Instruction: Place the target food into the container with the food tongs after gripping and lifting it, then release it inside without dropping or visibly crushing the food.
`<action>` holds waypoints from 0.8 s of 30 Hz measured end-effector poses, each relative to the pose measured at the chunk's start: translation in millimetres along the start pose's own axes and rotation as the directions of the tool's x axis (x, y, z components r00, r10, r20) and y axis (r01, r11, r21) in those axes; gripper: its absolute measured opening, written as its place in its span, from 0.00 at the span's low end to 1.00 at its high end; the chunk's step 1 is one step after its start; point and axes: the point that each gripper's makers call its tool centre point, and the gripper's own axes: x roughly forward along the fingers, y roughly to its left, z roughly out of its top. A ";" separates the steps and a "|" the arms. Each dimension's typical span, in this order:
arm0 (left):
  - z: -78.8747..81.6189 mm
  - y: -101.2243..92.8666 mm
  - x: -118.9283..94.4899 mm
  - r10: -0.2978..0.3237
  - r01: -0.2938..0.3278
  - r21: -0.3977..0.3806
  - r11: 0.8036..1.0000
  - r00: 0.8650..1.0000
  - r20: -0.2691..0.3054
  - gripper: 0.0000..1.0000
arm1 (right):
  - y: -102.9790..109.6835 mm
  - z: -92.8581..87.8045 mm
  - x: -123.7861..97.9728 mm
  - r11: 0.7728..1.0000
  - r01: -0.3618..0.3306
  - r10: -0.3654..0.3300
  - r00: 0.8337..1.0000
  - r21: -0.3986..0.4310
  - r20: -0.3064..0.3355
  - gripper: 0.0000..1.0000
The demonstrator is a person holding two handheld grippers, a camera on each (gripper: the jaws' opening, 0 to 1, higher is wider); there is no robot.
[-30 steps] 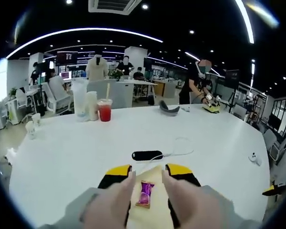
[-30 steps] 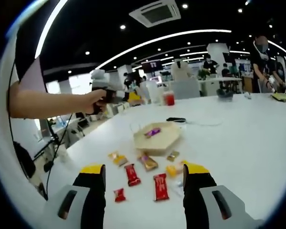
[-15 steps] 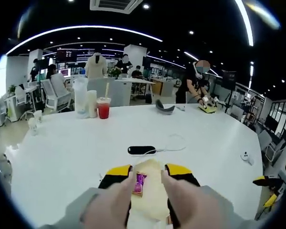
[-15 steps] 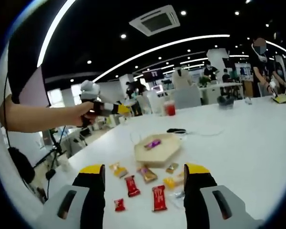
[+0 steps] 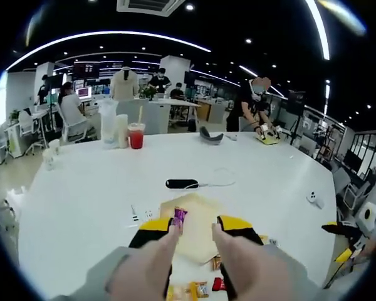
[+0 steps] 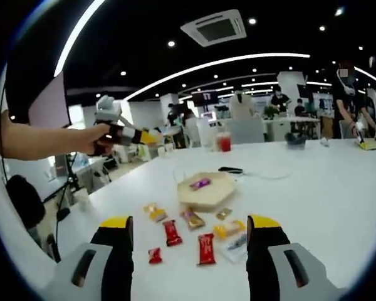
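- Progress: we judge one placement done, since a purple-wrapped candy (image 6: 200,184) lies inside the wooden hexagonal tray (image 6: 207,195); several wrapped pieces remain outside it on the white worktop (image 6: 313,188).
- Tray contents: we see the purple candy alone, resting toward the far side, apparently uncrushed.
- Loose stock beside the tray: two red packets (image 6: 205,248), a small red one (image 6: 155,255), orange and brown pieces (image 6: 193,219), a yellow one (image 6: 229,229).
- Left gripper (image 5: 195,227): we hold it raised above the tray, fingers parted, nothing between them.
- Right gripper (image 6: 188,233): fingers spread wide and empty, hovering near the loose packets.
- Remainder: we judge another pickup comes next.
- Background: black case (image 5: 181,184), red drink (image 5: 136,135).
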 end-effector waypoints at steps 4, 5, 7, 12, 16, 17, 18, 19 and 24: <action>0.6 -3.7 -12.6 0.005 -0.005 -0.026 1.000 1.000 0.016 0.27 | 1.3 -2.2 -2.3 1.000 0.003 -0.003 1.000 -0.006 0.013 0.75; 1.5 -5.5 -15.2 0.006 -0.006 -0.028 1.000 1.000 0.023 0.27 | 0.4 -4.5 -2.2 1.000 0.006 -0.006 1.000 -0.012 0.015 0.76; 1.4 -6.2 -16.5 0.011 -0.011 -0.024 1.000 1.000 0.022 0.27 | -1.4 -7.5 -1.7 1.000 0.007 -0.007 1.000 -0.014 0.012 0.76; -5.4 -5.3 -19.5 0.040 -0.040 -0.024 0.999 0.999 0.018 0.27 | -10.0 -1.5 -6.7 1.000 0.030 -0.030 0.999 0.000 0.042 0.77; -18.1 -6.2 -20.5 0.056 -0.056 -0.011 0.998 0.998 -0.007 0.27 | -10.0 1.1 -7.5 1.000 0.018 -0.019 0.998 0.015 0.063 0.77; -18.9 -6.4 -20.9 0.058 -0.058 -0.011 0.998 0.998 -0.007 0.27 | -8.4 -1.9 -7.3 1.000 0.007 -0.008 0.999 0.007 0.049 0.77; -21.0 -7.0 -23.4 0.065 -0.066 -0.014 0.998 0.998 -0.002 0.27 | -7.5 -3.6 -7.5 1.000 0.001 -0.001 0.999 0.001 0.043 0.77; -22.0 -7.4 -24.7 0.067 -0.067 -0.018 0.998 0.998 0.001 0.27 | -6.3 -5.2 -7.8 1.000 -0.007 0.007 0.999 -0.004 0.038 0.77; -21.7 -6.6 -32.5 0.084 -0.084 -0.014 0.996 0.996 0.019 0.27 | -3.8 -10.2 -6.3 0.999 -0.052 0.052 0.998 0.007 0.029 0.78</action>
